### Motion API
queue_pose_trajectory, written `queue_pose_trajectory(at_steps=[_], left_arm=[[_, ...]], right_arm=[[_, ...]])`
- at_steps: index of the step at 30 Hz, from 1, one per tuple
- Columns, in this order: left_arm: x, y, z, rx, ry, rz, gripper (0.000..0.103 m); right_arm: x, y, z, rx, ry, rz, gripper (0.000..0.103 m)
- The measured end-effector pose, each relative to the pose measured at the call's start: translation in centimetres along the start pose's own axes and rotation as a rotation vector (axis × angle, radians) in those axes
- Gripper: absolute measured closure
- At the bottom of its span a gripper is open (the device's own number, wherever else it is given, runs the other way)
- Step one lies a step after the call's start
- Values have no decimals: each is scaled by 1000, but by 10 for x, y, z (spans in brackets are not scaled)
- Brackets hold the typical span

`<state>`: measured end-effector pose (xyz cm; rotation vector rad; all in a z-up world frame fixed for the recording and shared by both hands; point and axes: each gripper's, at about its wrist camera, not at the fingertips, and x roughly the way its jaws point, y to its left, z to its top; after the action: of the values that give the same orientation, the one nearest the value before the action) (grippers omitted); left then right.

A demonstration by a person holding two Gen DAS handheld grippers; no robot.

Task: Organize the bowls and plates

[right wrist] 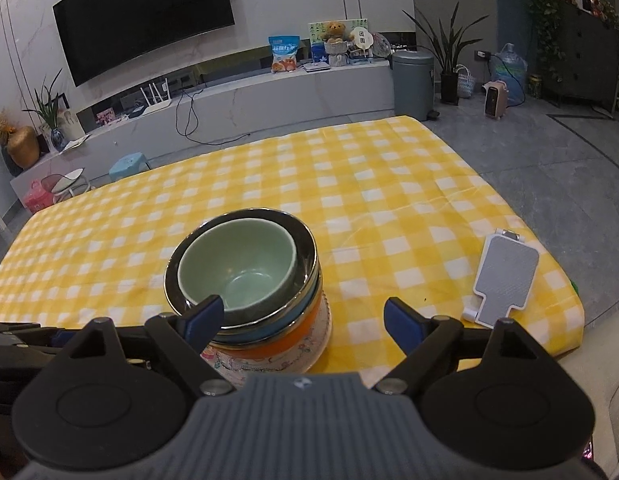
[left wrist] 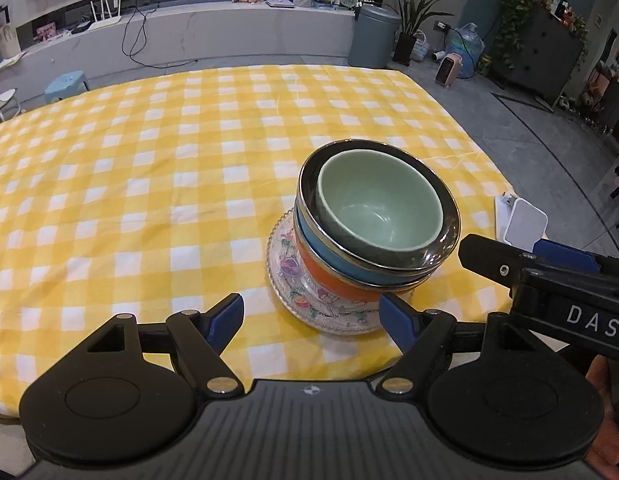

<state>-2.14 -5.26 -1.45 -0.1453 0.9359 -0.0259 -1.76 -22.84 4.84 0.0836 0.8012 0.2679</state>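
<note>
Both wrist views look steeply down from the near edge of the yellow-and-white checked cloth-covered counter (left wrist: 149,184) toward the far wall, close above the shared nested stack of bowls (left wrist: 373,232), left view from its left, right view from its right.

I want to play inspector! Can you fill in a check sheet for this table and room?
Surface: yellow checked cloth, flat, slightly creased.
Job's things: green bowl nested in a steel bowl, on blue and orange bowls, all on a flowered plate.
Clutter: white stand near the cloth's right edge.
Grippers: left gripper and right gripper both open, empty, beside the stack.
Cables: black cable hanging from the shelf.
Surroundings: TV, bin, plants, stool.
</note>
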Motion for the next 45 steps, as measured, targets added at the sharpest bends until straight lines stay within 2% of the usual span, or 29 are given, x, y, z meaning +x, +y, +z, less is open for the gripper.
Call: queue_pose_trajectory(at_steps=[45], left_arm=[[-2,-2,-3,-2,13,-10,11]], right_arm=[[1,2,-2,-9,8,-11,13]])
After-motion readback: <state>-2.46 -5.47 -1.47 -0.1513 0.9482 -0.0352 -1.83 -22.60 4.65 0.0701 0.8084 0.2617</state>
